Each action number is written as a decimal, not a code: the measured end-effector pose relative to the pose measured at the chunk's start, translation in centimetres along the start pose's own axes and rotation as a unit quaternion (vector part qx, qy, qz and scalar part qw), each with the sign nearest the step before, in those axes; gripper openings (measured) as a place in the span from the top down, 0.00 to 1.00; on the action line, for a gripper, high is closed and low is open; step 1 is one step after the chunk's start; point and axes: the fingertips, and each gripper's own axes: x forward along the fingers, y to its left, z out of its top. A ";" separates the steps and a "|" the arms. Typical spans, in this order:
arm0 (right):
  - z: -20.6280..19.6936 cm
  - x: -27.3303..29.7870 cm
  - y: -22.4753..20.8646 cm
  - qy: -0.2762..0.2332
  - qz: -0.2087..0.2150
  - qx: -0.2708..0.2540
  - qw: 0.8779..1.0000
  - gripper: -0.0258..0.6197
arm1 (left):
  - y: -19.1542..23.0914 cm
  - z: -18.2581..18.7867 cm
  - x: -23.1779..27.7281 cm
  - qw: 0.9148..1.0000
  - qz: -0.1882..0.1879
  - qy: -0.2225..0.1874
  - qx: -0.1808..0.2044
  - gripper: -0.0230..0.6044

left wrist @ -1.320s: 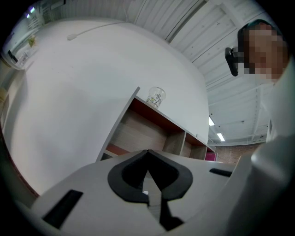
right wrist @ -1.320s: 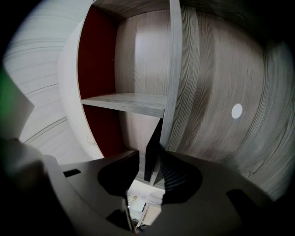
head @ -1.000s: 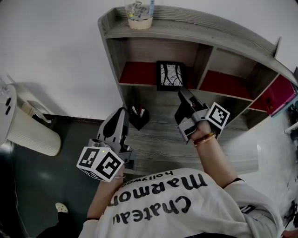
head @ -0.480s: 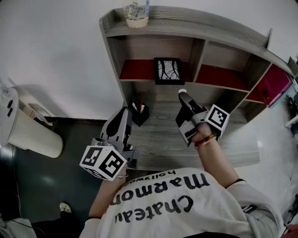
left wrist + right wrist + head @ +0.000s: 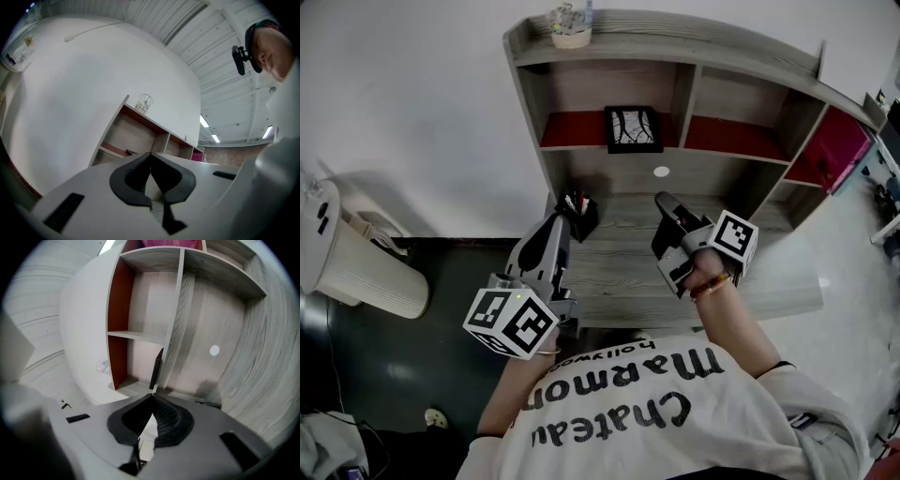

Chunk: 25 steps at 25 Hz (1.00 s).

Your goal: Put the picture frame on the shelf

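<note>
The picture frame, black-edged with a pale branching print, stands on the red shelf board of the grey wooden shelf unit, leaning against the divider. In the right gripper view the picture frame shows edge-on. My right gripper hovers over the desk, below and in front of the frame and apart from it; its jaws are closing with nothing between them, tips meeting. My left gripper is held low at the desk's left edge, shut and empty.
A black pen holder stands on the desk by the left gripper. A glass cup sits on the shelf's top. A magenta box fills the right compartment. A white appliance stands on the floor at left.
My right gripper has drawn back from the picture frame toward me, and its jaws have come together. The frame stays on the shelf. The left gripper has barely moved.
</note>
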 end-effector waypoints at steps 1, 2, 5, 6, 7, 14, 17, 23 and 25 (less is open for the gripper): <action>-0.4 -0.4 0.1 0.001 -0.003 0.000 1.000 0.96 | -0.4 -0.1 -0.3 1.000 -0.004 0.001 0.001 0.94; -0.7 -0.8 0.2 0.002 -0.005 0.000 1.000 0.96 | -0.7 -0.1 -0.6 1.000 -0.008 0.001 0.001 0.94; -1.4 -2.1 0.7 0.000 -0.008 -0.007 1.000 0.96 | -1.6 0.0 -1.7 1.000 -0.011 0.001 0.006 0.94; -1.6 -2.6 0.9 -0.001 -0.007 -0.010 1.000 0.96 | -1.8 -0.1 -2.1 1.000 -0.011 0.001 0.007 0.94; -1.9 -3.1 1.2 -0.002 -0.005 -0.014 1.000 0.96 | -2.0 -0.1 -2.5 1.000 -0.012 0.000 0.007 0.94; -2.2 -6.4 5.3 -0.033 -0.014 -0.172 0.984 0.96 | -3.8 -0.7 -5.0 0.999 -0.026 0.003 0.019 0.94; -1.9 -7.4 7.4 -0.051 -0.022 -0.274 0.960 0.96 | -4.2 -0.7 -6.0 0.999 -0.024 0.002 0.024 0.94; -1.3 -9.1 9.5 -0.077 -0.038 -0.412 0.907 0.96 | -4.9 -1.0 -7.1 0.999 -0.014 0.002 0.032 0.94; -1.1 -9.3 9.9 -0.076 -0.039 -0.442 0.893 0.96 | -5.4 -0.8 -7.2 0.999 -0.013 -0.002 0.036 0.94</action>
